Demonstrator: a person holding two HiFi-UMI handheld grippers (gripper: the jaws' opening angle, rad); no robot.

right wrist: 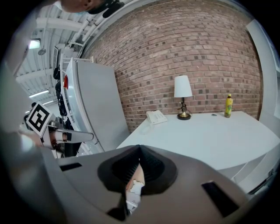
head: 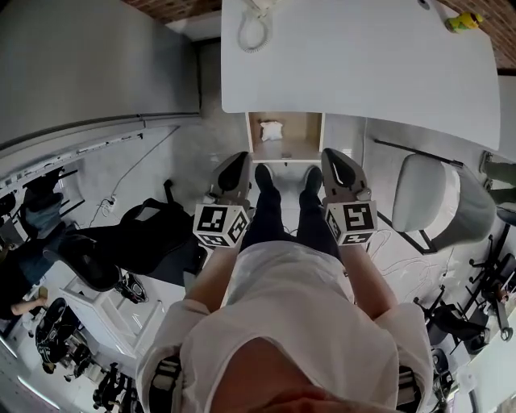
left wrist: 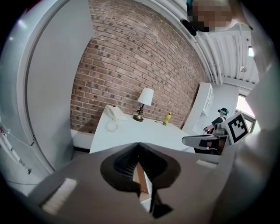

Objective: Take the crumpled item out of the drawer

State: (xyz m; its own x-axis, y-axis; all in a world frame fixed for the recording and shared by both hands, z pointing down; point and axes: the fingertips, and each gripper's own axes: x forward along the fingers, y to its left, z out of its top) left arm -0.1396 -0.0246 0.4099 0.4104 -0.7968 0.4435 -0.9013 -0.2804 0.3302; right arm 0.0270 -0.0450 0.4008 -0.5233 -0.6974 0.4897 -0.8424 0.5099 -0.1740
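A wooden drawer stands pulled out from under the white desk. The crumpled white item lies in its left part. My left gripper hangs just short of the drawer's front left corner, jaws shut and empty. My right gripper sits by the front right corner, also shut with nothing held. In the left gripper view, the left gripper shows a strip of drawer wood through the gap below its tips. In the right gripper view, the crumpled item shows below the right gripper.
On the desk are a telephone, a lamp and a yellow bottle. A white chair stands right of the drawer, a grey cabinet left. A black bag lies on the floor. The person's shoes point at the drawer.
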